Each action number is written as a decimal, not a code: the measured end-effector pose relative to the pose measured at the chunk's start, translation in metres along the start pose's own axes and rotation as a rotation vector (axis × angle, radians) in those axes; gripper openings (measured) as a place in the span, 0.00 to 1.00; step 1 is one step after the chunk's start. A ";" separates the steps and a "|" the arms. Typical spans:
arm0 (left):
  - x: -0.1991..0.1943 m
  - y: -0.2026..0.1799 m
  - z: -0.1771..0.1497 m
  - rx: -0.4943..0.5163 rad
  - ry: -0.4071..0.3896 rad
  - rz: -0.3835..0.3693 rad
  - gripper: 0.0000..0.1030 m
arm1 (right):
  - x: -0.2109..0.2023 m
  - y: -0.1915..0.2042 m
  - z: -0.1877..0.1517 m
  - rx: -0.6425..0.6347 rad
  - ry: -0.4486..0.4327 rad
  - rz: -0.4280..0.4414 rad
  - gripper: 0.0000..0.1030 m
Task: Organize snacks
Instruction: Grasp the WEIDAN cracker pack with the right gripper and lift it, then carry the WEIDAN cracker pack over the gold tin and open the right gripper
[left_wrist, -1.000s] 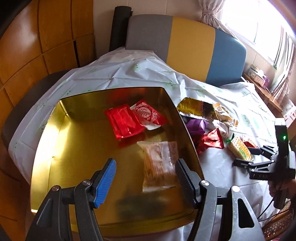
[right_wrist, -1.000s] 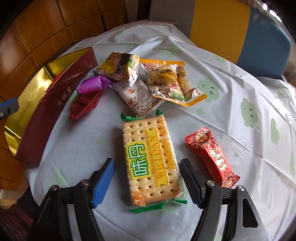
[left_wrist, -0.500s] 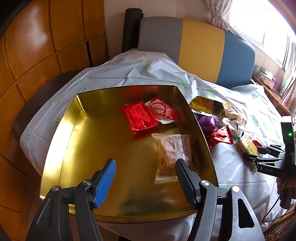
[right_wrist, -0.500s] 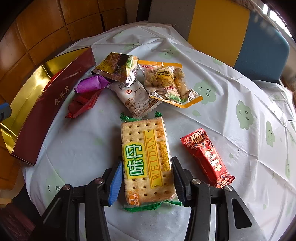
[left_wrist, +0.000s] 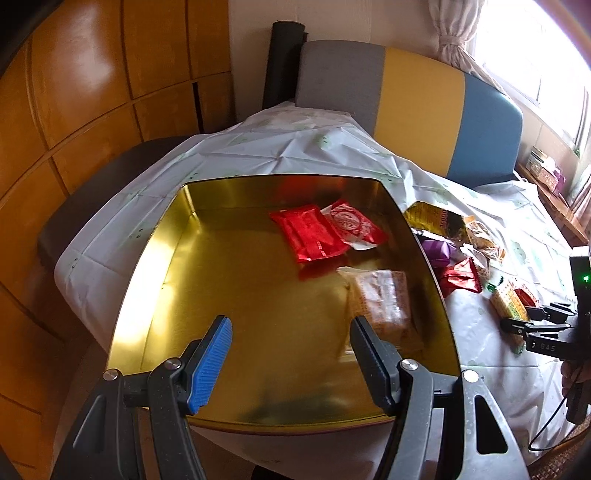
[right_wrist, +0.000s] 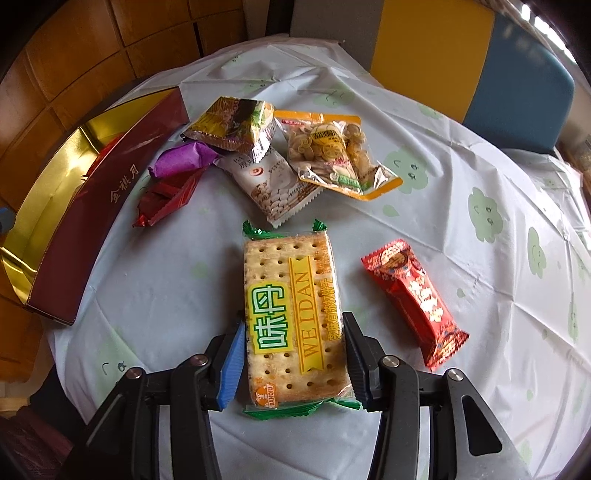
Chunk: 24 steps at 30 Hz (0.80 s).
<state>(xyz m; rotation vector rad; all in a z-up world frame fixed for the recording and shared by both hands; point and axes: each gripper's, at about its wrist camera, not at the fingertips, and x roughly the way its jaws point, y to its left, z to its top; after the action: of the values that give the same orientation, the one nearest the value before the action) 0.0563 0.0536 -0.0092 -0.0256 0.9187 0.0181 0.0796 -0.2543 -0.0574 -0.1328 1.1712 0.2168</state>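
Cloud-print cloth covers the desk (right_wrist: 461, 177). Right hand-held gripper (right_wrist: 293, 360) jaws have just been closing, now clamped on the cracker pack (right_wrist: 291, 314), right of the gold box (left_wrist: 236, 295). Left hand-held gripper (left_wrist: 291, 362) hangs spread apart over that box, nothing between.

Home dining nook: clothed table (right_wrist: 461, 177); cushioned bench (left_wrist: 424, 107); curtained window (left_wrist: 454, 33).

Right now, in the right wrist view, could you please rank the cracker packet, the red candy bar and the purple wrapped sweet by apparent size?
1. cracker packet, though it lies nearest the camera
2. red candy bar
3. purple wrapped sweet, partly covered and farther off, so less sure
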 end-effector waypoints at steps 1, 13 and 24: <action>-0.001 0.003 -0.001 -0.006 -0.001 0.002 0.65 | -0.001 0.000 0.000 0.018 0.008 0.006 0.47; -0.004 0.037 -0.005 -0.088 -0.022 0.039 0.65 | -0.049 0.031 0.016 0.139 -0.098 0.226 0.47; -0.008 0.069 -0.009 -0.169 -0.040 0.079 0.65 | -0.070 0.150 0.070 -0.065 -0.167 0.349 0.47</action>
<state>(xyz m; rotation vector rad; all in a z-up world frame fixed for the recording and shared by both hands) 0.0430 0.1225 -0.0094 -0.1455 0.8760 0.1688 0.0806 -0.1003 0.0357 0.0340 1.0158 0.5639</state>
